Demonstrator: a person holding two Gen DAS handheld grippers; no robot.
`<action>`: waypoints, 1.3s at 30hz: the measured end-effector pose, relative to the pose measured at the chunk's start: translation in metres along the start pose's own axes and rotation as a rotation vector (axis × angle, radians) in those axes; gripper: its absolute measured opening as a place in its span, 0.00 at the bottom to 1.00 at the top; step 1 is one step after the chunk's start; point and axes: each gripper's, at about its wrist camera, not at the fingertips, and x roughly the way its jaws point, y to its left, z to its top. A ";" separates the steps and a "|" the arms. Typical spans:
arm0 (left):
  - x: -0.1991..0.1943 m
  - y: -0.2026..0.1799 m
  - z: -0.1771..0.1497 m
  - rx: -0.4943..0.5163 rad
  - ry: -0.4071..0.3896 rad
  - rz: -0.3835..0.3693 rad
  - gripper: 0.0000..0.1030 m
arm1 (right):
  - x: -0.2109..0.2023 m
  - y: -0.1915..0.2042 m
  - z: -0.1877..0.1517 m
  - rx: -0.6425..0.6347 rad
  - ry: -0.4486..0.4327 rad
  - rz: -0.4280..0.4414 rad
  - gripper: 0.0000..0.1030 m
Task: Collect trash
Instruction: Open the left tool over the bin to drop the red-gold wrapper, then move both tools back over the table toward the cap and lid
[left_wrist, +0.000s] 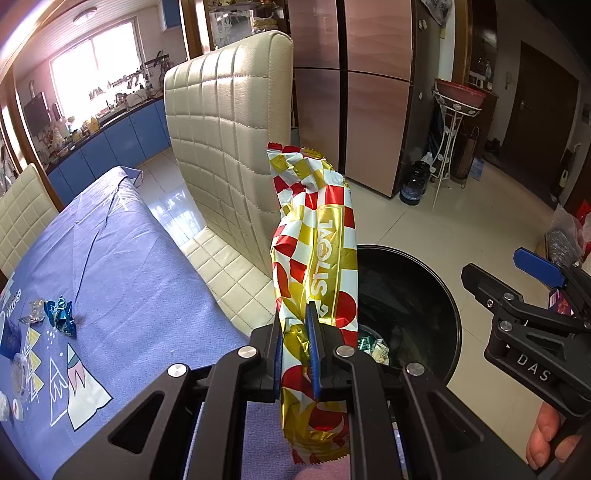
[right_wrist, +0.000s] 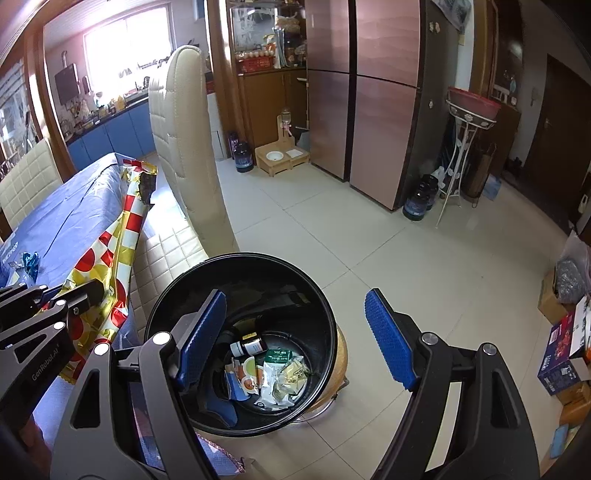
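Blue pads of the left tool (left_wrist: 297, 360) are clamped on a red, white and gold snack wrapper (left_wrist: 316, 240), which stands up just beside the black trash bin (right_wrist: 317, 295). The right tool (right_wrist: 295, 338) hangs above the bin, pads wide apart, holding nothing. In the bin lie packets and a small bottle (right_wrist: 249, 347). A blue candy wrapper (left_wrist: 61, 317) lies on the table (left_wrist: 129, 266), well apart from the bin.

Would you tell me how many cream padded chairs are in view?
2: one chair stands beside the table, next to the black bin; another chair is at the table's far side. Others may be hidden.
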 end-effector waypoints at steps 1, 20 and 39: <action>0.000 -0.002 0.000 0.003 0.000 -0.002 0.11 | 0.000 -0.001 -0.001 0.003 0.000 0.000 0.76; 0.002 -0.020 0.003 0.029 0.022 -0.049 0.12 | 0.001 -0.015 -0.003 0.022 0.007 -0.001 0.76; -0.020 0.015 -0.003 -0.075 -0.015 -0.042 0.75 | -0.011 0.008 -0.002 -0.015 -0.008 0.021 0.76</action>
